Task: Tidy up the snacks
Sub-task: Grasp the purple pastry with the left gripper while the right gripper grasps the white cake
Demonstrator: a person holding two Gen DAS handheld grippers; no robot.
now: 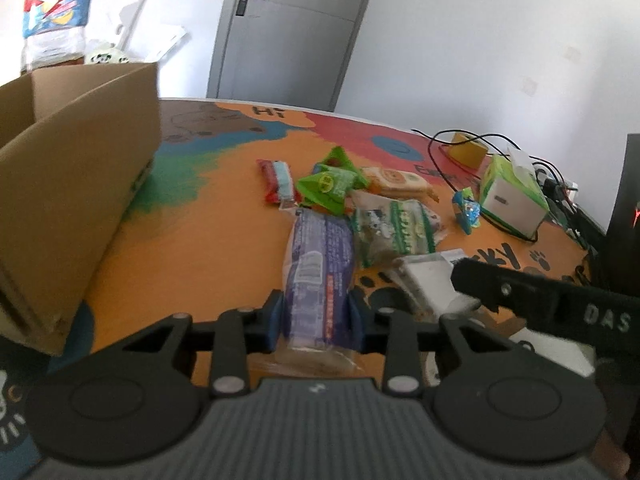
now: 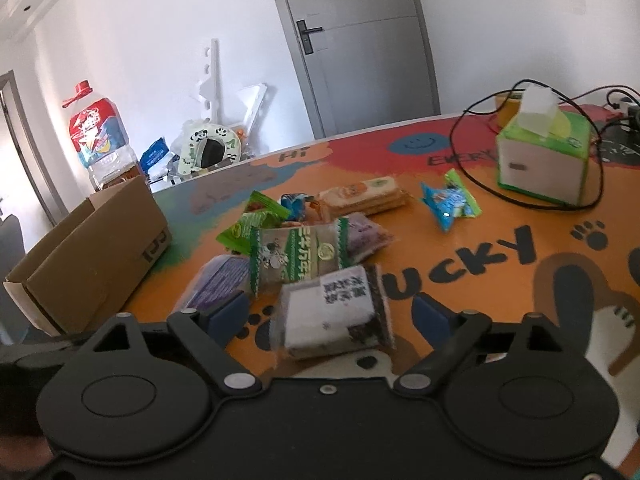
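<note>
My left gripper is shut on the near end of a purple snack packet, which also shows in the right wrist view. My right gripper is open, its pads on either side of a white and black snack packet, seen from the left wrist too. A heap of snacks lies beyond: a green and white packet, green packets, a red and blue packet, an orange biscuit pack and a blue packet. An open cardboard box stands at the left.
A green tissue box with black cables around it stands at the far right of the colourful table. A yellow tape roll lies behind. A large water bottle and clutter stand beyond the table.
</note>
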